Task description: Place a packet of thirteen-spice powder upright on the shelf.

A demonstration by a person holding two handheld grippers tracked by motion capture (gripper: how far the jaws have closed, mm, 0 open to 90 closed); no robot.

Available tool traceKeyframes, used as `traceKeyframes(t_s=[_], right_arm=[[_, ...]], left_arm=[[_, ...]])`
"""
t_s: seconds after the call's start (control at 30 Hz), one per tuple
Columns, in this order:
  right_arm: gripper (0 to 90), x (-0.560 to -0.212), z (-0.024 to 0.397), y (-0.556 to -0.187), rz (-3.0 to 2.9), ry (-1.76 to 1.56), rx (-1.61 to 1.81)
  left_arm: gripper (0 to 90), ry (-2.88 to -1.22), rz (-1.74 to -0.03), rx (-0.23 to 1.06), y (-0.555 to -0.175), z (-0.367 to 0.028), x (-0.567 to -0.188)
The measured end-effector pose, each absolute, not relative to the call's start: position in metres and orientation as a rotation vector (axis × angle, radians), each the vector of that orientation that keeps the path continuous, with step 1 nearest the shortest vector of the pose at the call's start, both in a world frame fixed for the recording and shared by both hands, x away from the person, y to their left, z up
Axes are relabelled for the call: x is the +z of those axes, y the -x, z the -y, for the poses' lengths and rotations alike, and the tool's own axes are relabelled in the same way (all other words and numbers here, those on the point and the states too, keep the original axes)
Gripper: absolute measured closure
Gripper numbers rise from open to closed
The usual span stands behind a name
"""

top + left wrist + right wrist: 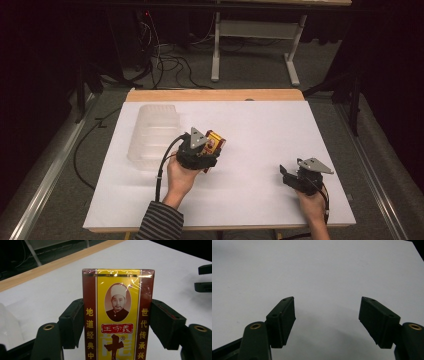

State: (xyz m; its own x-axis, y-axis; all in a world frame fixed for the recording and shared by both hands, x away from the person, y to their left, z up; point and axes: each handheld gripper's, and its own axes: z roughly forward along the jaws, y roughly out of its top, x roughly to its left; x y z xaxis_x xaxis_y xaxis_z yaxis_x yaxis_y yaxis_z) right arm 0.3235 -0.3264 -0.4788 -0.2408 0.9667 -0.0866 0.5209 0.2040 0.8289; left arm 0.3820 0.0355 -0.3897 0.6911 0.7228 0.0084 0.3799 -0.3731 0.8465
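A red and yellow box (117, 315) with a portrait and Chinese lettering stands upright between the jaws of my left gripper (117, 322), whose pads press on its two long sides. From above, the same box (214, 142) pokes out past the left gripper (207, 152) near the middle of the white table (260, 125). My right gripper (286, 173) rests at the table's right front, its jaws open with nothing between them. Its own camera shows the right gripper (327, 320) over bare white surface.
A clear plastic container (152, 135) lies on the table just left of the left gripper. The wooden table edge (215, 95) runs along the far side. Cables and a stand's legs are on the floor beyond.
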Motion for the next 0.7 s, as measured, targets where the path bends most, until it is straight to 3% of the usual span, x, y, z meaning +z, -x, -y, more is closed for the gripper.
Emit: traceKeyframes(t_s=[0.7], right_arm=[[29.6,-0.479,0.326,-0.323,-1.856,-1.386,0.915]], left_arm=[[32.9,-1.868,-0.972,0.603,-0.383,-0.09,-0.374]])
